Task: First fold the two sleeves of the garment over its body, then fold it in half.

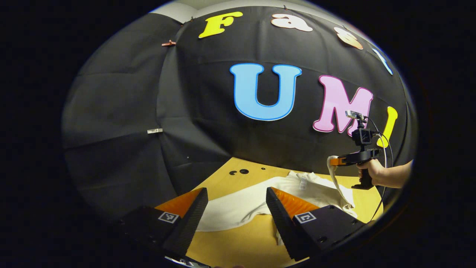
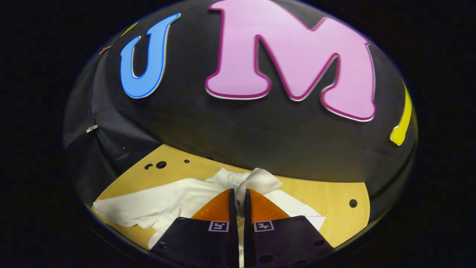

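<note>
Currently: white garment (image 1: 238, 206) flat on the wooden desk (image 1: 241, 245). Right gripper (image 2: 240, 199) jaws clamped on one sleeve (image 2: 260, 180), sleeve lifted off the desk above the garment body. Left gripper (image 1: 236, 201) jaws wide apart, nothing held, near the garment's edge.

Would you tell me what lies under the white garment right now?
The white garment lies on the wooden table, one sleeve pinched and lifted by the right gripper. Anything beneath the cloth is covered.
</note>
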Tool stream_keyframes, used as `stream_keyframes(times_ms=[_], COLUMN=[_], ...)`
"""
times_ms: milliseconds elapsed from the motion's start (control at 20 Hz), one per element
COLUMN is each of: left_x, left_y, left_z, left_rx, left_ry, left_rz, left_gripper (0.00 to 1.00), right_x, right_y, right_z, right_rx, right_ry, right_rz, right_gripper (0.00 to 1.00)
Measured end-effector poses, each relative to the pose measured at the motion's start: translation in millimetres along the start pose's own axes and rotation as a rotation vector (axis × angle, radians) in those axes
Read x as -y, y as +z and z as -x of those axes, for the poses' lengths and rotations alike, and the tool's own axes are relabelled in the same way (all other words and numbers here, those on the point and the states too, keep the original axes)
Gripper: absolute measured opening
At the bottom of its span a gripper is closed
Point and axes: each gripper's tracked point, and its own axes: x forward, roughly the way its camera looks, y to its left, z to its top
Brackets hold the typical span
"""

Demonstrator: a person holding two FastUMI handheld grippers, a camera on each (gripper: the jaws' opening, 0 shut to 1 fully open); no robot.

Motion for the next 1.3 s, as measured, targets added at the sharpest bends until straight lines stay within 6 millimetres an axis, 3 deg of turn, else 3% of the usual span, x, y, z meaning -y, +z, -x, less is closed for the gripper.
stream_keyframes(times_ms=[200, 450, 700, 800, 950, 1100, 1200, 1300], left_x=[-28, -37, -42, -43, -50, -73, -98, -127], left_y=[-12, -30, -46, -52, -58, -66, -73, -93], left_z=[-10, -21, -27, -30, -33, -41, -51, -58], left_rx=[-0.016, -0.043, -0.068, -0.079, -0.086, -0.09, -0.104, -0.15], left_ry=[0.052, 0.072, 0.083, 0.088, 0.103, 0.154, 0.216, 0.299], left_rz=[0.013, 0.028, 0.016, 0.025, 0.028, 0.022, 0.023, 0.038], left_gripper=[0.97, 0.97, 0.97, 0.97, 0.97, 0.97, 0.97, 0.97], right_x=[-57, -111, -161, -173, -172, -144, -119, -94], right_y=[-17, -48, -75, -76, -72, -67, -62, -60], right_z=[-43, -87, -109, -105, -92, -69, -53, -38], right_rx=[-0.035, -0.092, -0.11, -0.106, -0.087, -0.067, -0.045, -0.034], right_ry=[0.052, 0.082, 0.169, 0.197, 0.192, 0.142, 0.103, 0.074], right_rz=[0.019, 0.053, 0.056, 0.056, 0.057, 0.045, 0.038, 0.048], right_gripper=[0.09, 0.1, 0.25, 0.45, 1.0, 0.98, 0.98, 0.98])
